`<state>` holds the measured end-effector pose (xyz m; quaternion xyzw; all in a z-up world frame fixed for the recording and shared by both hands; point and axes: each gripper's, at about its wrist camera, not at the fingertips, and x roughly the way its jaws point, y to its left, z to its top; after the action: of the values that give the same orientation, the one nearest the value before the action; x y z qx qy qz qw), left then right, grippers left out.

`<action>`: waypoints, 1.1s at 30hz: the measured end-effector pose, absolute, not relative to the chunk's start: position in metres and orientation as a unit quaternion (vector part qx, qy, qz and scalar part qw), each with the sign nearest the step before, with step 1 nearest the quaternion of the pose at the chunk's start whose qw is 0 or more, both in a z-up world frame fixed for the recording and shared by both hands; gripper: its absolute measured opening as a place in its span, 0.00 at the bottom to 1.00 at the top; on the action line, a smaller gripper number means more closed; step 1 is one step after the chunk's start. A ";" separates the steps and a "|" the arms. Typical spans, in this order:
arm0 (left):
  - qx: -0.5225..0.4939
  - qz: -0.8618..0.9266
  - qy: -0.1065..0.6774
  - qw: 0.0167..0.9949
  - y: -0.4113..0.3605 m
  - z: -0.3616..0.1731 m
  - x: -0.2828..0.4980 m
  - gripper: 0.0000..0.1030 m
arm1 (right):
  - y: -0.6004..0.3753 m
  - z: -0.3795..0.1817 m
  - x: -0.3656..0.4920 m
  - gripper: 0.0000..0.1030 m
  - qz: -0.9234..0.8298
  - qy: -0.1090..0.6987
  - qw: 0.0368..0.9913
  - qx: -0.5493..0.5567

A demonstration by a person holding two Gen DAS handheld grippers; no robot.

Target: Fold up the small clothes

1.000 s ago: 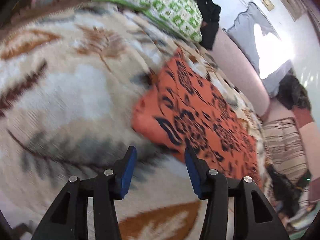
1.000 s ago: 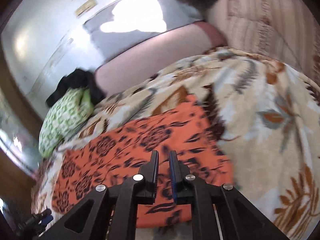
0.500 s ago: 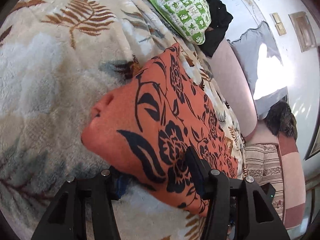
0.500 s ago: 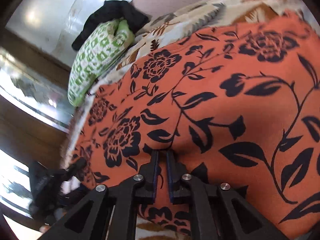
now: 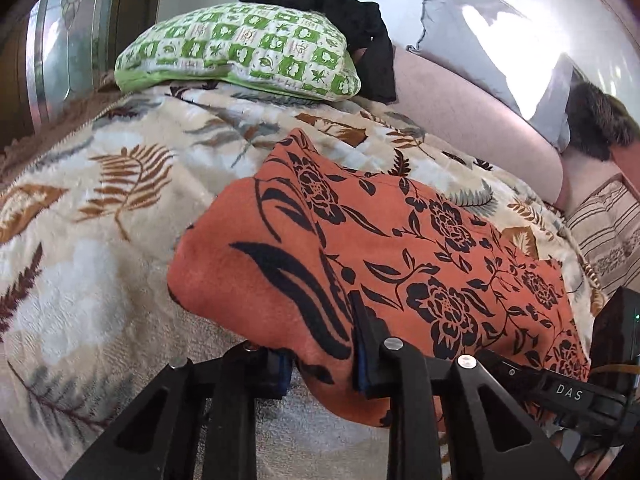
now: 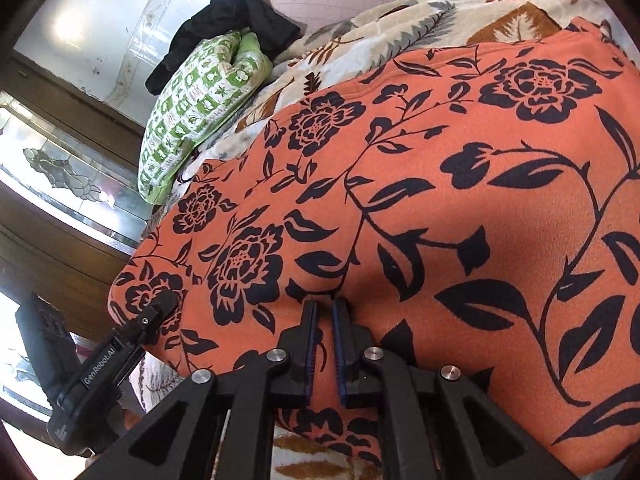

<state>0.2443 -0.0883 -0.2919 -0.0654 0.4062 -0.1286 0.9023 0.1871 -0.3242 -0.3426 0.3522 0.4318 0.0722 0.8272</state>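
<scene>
Orange floral garment [image 5: 400, 248] spread on the leaf-patterned blanket [image 5: 80, 200] of a bed. Left tongs [image 5: 320, 360] closing on its near left corner fold; right tongs [image 6: 323, 344] clamped together on its near edge. Green pillow [image 5: 240, 48] beyond.

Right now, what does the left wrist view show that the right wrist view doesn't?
Left wrist only: the grey cushion on the pink sofa back, the striped fabric, and the left gripper closing on a bunched corner of the orange cloth.
Right wrist only: the patterned glass panel, and the right gripper shut on the cloth's near edge.
Both: the cloth, leaf blanket, green pillow, black garment.
</scene>
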 end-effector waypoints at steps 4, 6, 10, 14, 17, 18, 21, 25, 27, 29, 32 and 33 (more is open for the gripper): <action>-0.046 -0.123 0.401 0.907 -0.094 -0.288 0.243 0.24 | -0.326 -0.343 0.186 0.09 0.071 0.431 0.825 0.358; -0.038 -0.120 0.399 0.908 -0.096 -0.287 0.242 0.24 | -0.326 -0.344 0.186 0.09 0.072 0.430 0.824 0.362; -0.031 -0.116 0.394 0.911 -0.099 -0.286 0.240 0.24 | -0.328 -0.345 0.186 0.09 0.074 0.430 0.822 0.366; -0.021 -0.115 0.386 0.915 -0.104 -0.282 0.238 0.24 | -0.328 -0.345 0.185 0.09 0.077 0.430 0.821 0.368; -0.016 -0.117 0.375 0.919 -0.108 -0.276 0.235 0.23 | -0.334 -0.345 0.182 0.09 0.087 0.434 0.808 0.388; -0.013 -0.119 0.371 0.921 -0.110 -0.274 0.234 0.23 | -0.337 -0.345 0.181 0.10 0.091 0.437 0.801 0.398; 0.007 -0.125 0.352 0.928 -0.120 -0.263 0.227 0.23 | -0.352 -0.342 0.173 0.12 0.100 0.434 0.787 0.426; 0.042 -0.144 0.320 0.935 -0.144 -0.243 0.212 0.23 | -0.386 -0.328 0.156 0.11 0.070 0.409 0.806 0.422; 0.066 -0.158 0.302 0.938 -0.162 -0.233 0.202 0.23 | -0.406 -0.322 0.146 0.11 0.066 0.393 0.807 0.436; 0.088 -0.177 0.286 0.938 -0.184 -0.224 0.192 0.22 | -0.427 -0.317 0.135 0.11 0.058 0.372 0.808 0.454; 0.110 -0.215 0.272 0.931 -0.222 -0.215 0.177 0.22 | -0.457 -0.311 0.118 0.12 0.051 0.346 0.806 0.477; 0.118 -0.230 0.269 0.928 -0.236 -0.214 0.172 0.22 | -0.467 -0.310 0.113 0.15 0.047 0.339 0.806 0.483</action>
<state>0.1720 -0.2359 -0.2135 0.1185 0.2689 -0.2299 0.9278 0.1125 -0.4669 -0.3102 0.4830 0.3388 0.0472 0.8060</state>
